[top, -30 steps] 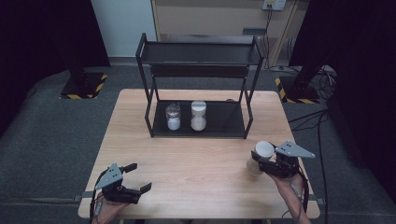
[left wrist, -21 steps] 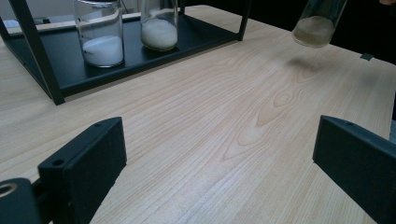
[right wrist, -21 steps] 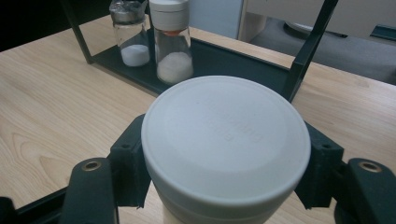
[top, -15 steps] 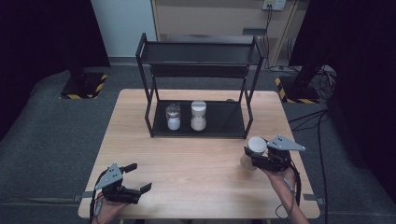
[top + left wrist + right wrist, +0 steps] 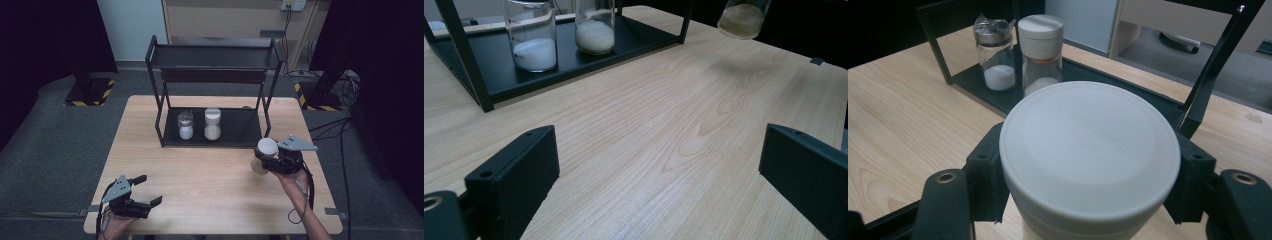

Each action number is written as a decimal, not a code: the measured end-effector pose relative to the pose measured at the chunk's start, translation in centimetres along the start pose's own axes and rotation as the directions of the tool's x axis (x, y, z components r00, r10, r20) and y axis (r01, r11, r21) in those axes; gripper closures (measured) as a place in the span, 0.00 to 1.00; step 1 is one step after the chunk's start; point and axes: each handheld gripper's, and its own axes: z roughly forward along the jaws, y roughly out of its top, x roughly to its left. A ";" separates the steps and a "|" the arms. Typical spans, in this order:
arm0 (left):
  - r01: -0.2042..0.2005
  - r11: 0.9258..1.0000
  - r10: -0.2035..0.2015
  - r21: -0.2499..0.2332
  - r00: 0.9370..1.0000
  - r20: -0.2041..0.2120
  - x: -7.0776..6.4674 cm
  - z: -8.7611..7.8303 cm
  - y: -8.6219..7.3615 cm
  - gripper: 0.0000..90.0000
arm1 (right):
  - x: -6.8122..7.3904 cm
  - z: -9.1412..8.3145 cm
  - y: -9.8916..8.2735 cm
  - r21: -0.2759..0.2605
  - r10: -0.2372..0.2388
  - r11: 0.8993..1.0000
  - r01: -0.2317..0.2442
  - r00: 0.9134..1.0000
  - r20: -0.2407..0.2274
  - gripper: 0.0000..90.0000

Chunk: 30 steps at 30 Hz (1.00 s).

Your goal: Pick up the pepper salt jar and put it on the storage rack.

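The right gripper [image 5: 274, 159] had its fingers clamped on a white-lidded jar [image 5: 266, 149] above the counter [image 5: 210, 175]; the left gripper [image 5: 142, 192] rested with fingers apart.

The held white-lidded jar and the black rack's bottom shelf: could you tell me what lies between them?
Nothing but bare wooden tabletop. The high view shows the white-lidded jar in the right gripper, just short of the rack's bottom shelf.
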 end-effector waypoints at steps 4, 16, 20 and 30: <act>0.000 1.000 0.000 0.001 1.000 0.000 0.0 0.0 0.0 0.02 | -0.2 0.7 0.3 0.001 0.004 1.000 -0.004 1.000 -0.003 0.37; 0.004 1.000 -0.004 0.001 1.000 -0.001 0.0 0.0 0.0 0.02 | -0.6 3.1 2.0 0.013 -0.004 1.000 0.004 1.000 -0.002 0.37; 0.005 1.000 -0.005 0.001 1.000 -0.001 0.1 0.0 0.0 0.02 | -0.6 4.1 2.6 0.015 -0.010 1.000 0.010 1.000 0.000 0.37; 0.007 1.000 -0.007 0.000 1.000 -0.001 0.1 0.0 -0.1 0.02 | -0.9 6.2 4.0 0.017 -0.014 1.000 0.013 1.000 0.012 0.37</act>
